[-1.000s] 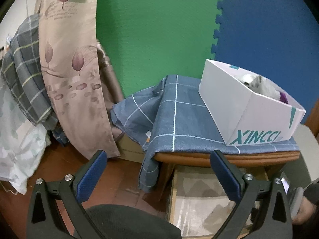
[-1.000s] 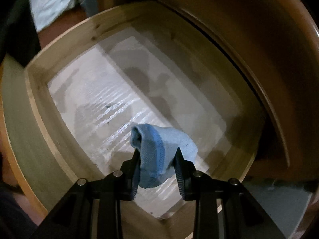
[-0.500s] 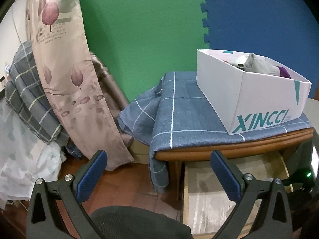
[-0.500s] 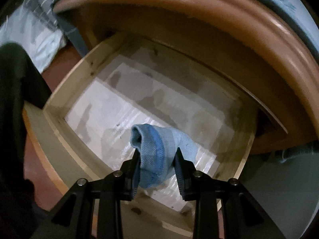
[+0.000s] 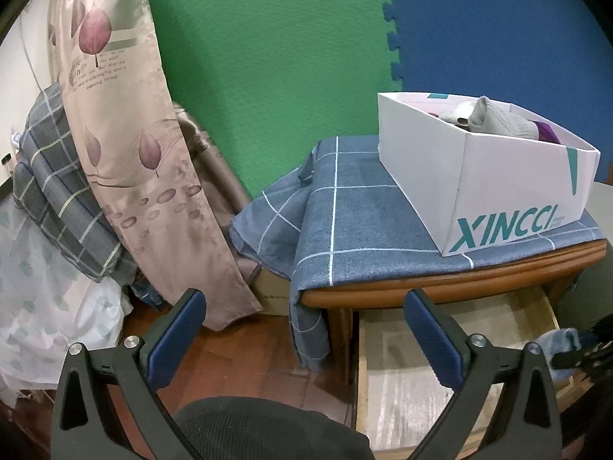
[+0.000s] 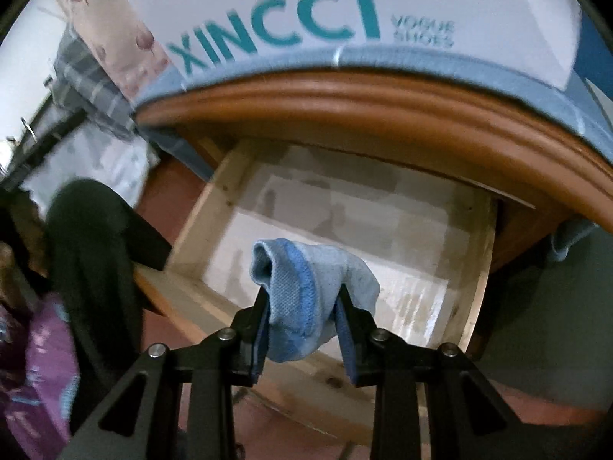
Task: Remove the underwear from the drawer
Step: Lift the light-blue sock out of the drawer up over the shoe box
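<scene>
From your left wrist: your left gripper [image 5: 302, 339] is spread wide with nothing in it, near the open drawer [image 5: 536, 303]. From your right wrist: your right gripper [image 6: 302, 308] pinches the blue underwear [image 6: 306, 291], lifted above the drawer [image 6: 479, 268] floor.

Green foam wall [image 5: 268, 76] and blue foam wall [image 5: 490, 30] are backing the room; a floral curtain [image 5: 126, 145] is hanging over red-brown floor [image 5: 237, 360].
</scene>
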The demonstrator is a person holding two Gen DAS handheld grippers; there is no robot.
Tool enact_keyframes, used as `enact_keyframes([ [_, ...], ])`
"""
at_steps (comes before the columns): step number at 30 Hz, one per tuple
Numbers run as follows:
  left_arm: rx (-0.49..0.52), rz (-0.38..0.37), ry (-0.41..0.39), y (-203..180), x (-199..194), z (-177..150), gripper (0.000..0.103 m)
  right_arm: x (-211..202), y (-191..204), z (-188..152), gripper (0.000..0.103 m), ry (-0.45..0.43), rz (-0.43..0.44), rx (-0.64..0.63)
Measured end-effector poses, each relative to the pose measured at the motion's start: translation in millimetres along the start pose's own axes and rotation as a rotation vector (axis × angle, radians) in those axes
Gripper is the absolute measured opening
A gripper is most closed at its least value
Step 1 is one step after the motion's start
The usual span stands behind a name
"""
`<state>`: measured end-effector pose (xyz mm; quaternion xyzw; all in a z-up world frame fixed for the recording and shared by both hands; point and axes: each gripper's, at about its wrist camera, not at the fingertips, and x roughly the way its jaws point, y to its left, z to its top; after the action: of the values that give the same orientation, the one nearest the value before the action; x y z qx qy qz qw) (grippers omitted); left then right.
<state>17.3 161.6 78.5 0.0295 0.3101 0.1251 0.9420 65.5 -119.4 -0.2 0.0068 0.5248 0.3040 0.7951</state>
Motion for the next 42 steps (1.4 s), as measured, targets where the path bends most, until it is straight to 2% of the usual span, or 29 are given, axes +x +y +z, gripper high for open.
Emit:
enact_keyframes([
  [8,0.001,0.001,0.000,-1.0,-0.1,0.1,0.103,-57.3,12.0,7.6,0.031,-0.106,0.067,0.024],
  [27,0.021,0.006,-0.001,-4.1,-2.3,0.8,0.103,-131.8,17.0,12.5,0.031,-0.221,0.083,0.053],
  [42,0.020,0.002,0.001,-3.3,-3.2,0.8,0.103,-227.4,20.4,45.8,0.031,-0.413,0.018,0.031],
])
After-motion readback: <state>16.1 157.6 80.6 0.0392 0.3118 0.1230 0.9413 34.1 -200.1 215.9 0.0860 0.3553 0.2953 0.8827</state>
